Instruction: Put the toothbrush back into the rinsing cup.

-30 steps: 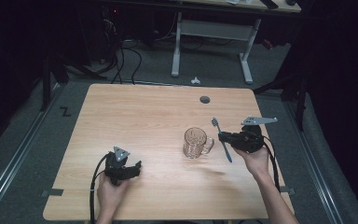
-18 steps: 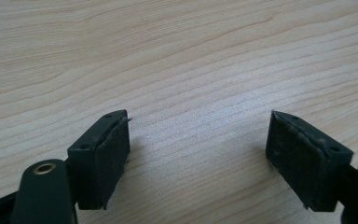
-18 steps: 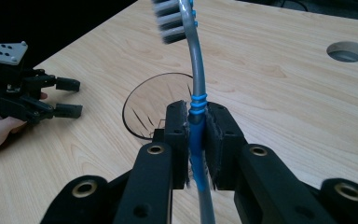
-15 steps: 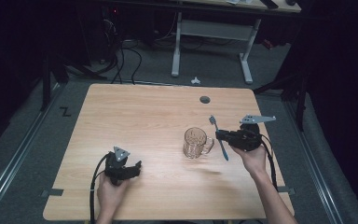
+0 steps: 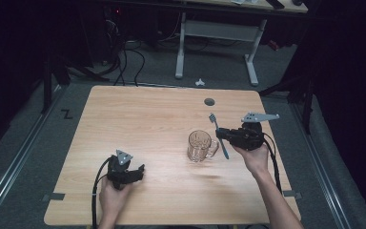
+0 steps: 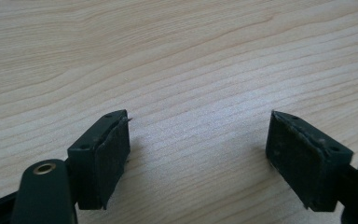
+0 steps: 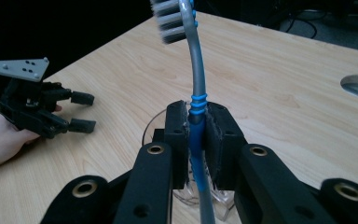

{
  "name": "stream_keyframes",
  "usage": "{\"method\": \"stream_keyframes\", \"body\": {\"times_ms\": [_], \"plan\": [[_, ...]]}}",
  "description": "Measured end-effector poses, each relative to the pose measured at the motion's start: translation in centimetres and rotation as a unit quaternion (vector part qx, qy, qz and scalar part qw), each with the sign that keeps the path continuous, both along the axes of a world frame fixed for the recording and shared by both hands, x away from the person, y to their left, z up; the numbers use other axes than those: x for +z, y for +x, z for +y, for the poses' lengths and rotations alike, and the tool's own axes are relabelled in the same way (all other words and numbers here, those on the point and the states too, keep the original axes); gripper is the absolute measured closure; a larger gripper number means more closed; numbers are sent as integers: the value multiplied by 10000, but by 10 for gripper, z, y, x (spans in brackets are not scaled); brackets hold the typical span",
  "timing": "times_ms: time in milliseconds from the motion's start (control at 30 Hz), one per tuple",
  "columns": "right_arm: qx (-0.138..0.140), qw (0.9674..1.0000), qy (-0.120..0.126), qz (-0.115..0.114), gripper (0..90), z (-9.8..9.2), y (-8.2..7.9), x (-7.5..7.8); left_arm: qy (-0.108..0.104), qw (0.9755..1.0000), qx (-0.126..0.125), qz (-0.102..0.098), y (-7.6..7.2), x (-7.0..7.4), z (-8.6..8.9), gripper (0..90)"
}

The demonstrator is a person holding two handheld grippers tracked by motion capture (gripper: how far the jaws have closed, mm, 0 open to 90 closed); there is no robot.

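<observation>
Right gripper [image 5: 225, 134] is what I look at first: its two black jaws are squeezed tight on a toothbrush [image 5: 218, 135]. In the right gripper view the blue part of the toothbrush [image 7: 196, 140] sits between the pads, the grey neck goes up from them, and the bristles are at the top. A hand [image 5: 253, 157] holds this gripper above the table, and a cable trails back from it along the arm.

Just beside this gripper, on its jaw side, I see a clear glass mug [image 5: 201, 146] standing on the table [image 5: 143, 114]. The low end of the toothbrush is close to the mug's handle, but I cannot tell if they touch.

My left gripper [image 5: 140, 171] is well apart from the mug, near the front edge of the table. Its jaws are spread wide with nothing between them, and in the left gripper view I see bare wood under its pads [image 6: 109, 158].

The table top is pale wood with lines in it. Beyond the right gripper there is a round hole [image 5: 209, 101] in the top. The room around is dark, with a grey floor. Far past the table stands a white desk frame [image 5: 217, 45], with black cables [image 5: 124, 57] lying on the floor to its left.
</observation>
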State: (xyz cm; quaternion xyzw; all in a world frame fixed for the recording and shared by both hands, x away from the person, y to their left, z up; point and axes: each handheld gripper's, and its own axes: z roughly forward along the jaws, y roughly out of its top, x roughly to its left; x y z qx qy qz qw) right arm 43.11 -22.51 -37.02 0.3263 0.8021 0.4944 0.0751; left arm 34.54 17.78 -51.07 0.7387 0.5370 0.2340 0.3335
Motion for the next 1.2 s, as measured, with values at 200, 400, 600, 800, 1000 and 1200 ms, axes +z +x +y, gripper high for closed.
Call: {"method": "stream_keyframes", "body": {"times_ms": [200, 400, 600, 800, 1000, 1200], "plan": [[23, 9999, 62, -106, 801, 3, 3, 7, 1, 10000, 1, 0, 0, 0, 0, 222], [26, 9999, 104, -131, 801, 7, 6, 9, 1, 10000, 1, 0, 0, 0, 0, 222], [33, 9996, 162, -242, 801, 10, 8, 15, 2, 10000, -1, 0, 0, 0, 0, 222], [26, 9992, 231, -310, 801, 14, 11, 15, -5, 10000, 6, -5, 0, 0, 0, 222], [11, 9988, 283, -393, 801, 20, 17, 15, -4, 10000, 4, -3, 0, 0, 0, 222], [-20, 9987, 311, -392, 801, 25, 23, 10, -4, 10000, 1, 0, 0, 0, 0, 222]]}}
